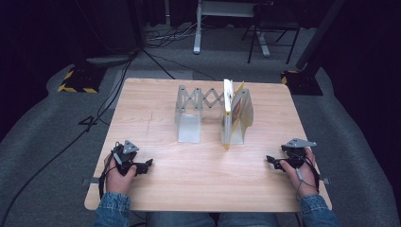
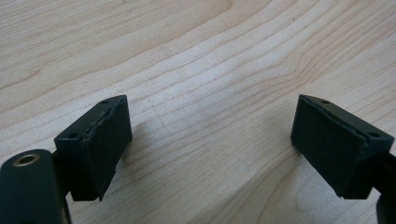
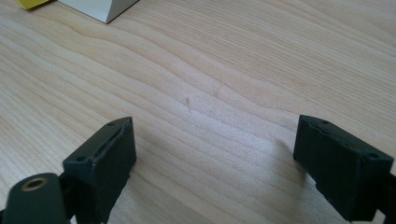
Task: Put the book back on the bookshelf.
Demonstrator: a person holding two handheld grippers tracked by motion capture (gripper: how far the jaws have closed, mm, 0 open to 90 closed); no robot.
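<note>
Taking the metal rack (image 1: 189, 111) at the middle of the table (image 1: 156, 189) as the mark: the left gripper (image 1: 147, 164) rests on the wood near the front edge, well to the rack's left and nearer the person, its jaws wide with only bare tabletop between them. A book (image 1: 229, 112) stands upright against the rack's right end plate. The right gripper (image 1: 269, 159) sits low to the rack's front right, its jaws wide apart and holding nothing.

Light wooden table (image 1: 156, 189) — metal expanding book rack (image 1: 194, 111), upright yellow book (image 1: 228, 113) in it
</note>
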